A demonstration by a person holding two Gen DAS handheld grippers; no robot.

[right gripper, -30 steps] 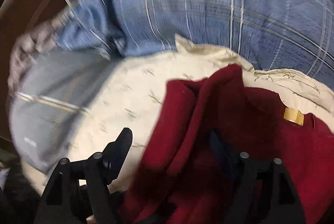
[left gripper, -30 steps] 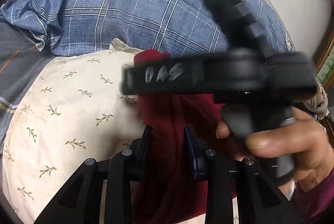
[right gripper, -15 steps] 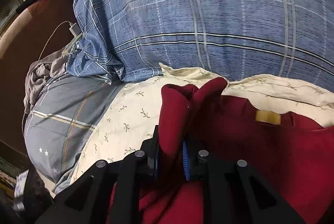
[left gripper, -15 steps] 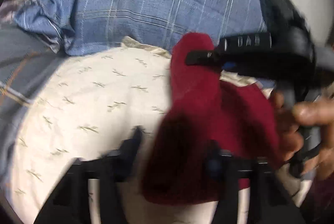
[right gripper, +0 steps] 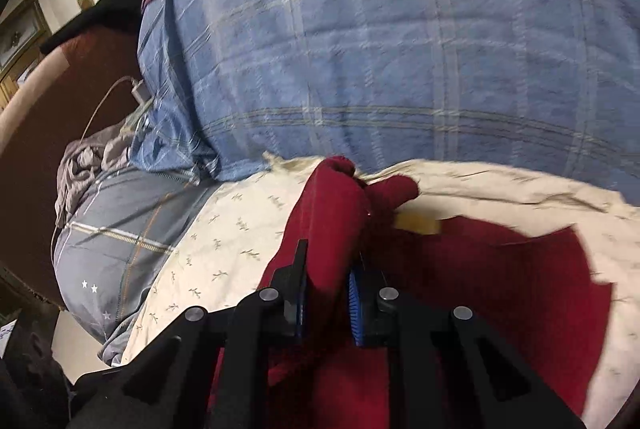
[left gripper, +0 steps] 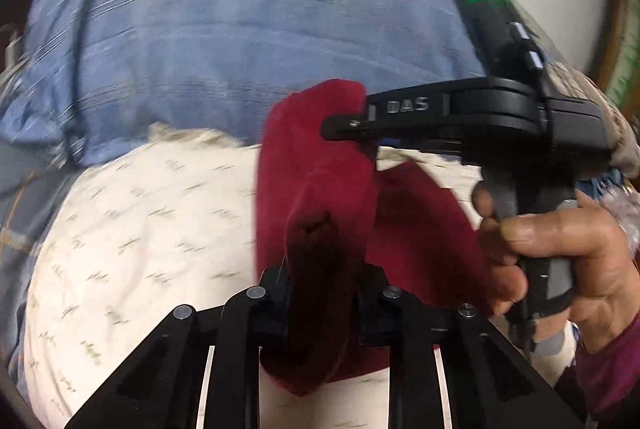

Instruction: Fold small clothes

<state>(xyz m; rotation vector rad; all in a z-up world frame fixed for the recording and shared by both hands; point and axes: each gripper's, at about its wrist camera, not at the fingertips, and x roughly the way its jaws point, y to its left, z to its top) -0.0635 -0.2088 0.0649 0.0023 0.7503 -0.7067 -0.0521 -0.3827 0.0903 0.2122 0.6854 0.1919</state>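
A small dark red garment (left gripper: 320, 189) hangs lifted above a cream leaf-print sheet (left gripper: 140, 229). My left gripper (left gripper: 322, 293) is shut on its lower fold. In the left wrist view my right gripper (left gripper: 360, 125) comes in from the right, held by a hand, and pinches the garment's top edge. In the right wrist view my right gripper (right gripper: 326, 281) is shut on a bunched red fold (right gripper: 332, 213). The rest of the garment spreads right, with a yellow label (right gripper: 416, 223).
A blue plaid quilt (right gripper: 400, 69) with a round emblem lies behind the sheet. A grey striped cloth (right gripper: 116, 229) lies to the left, with a white charger and cable (right gripper: 136, 91) above it. A dark wooden headboard (right gripper: 32, 149) stands at far left.
Both grippers have closed on the red garment and raised it off the sheet. My right gripper has moved up and right, stretching the cloth between the two.
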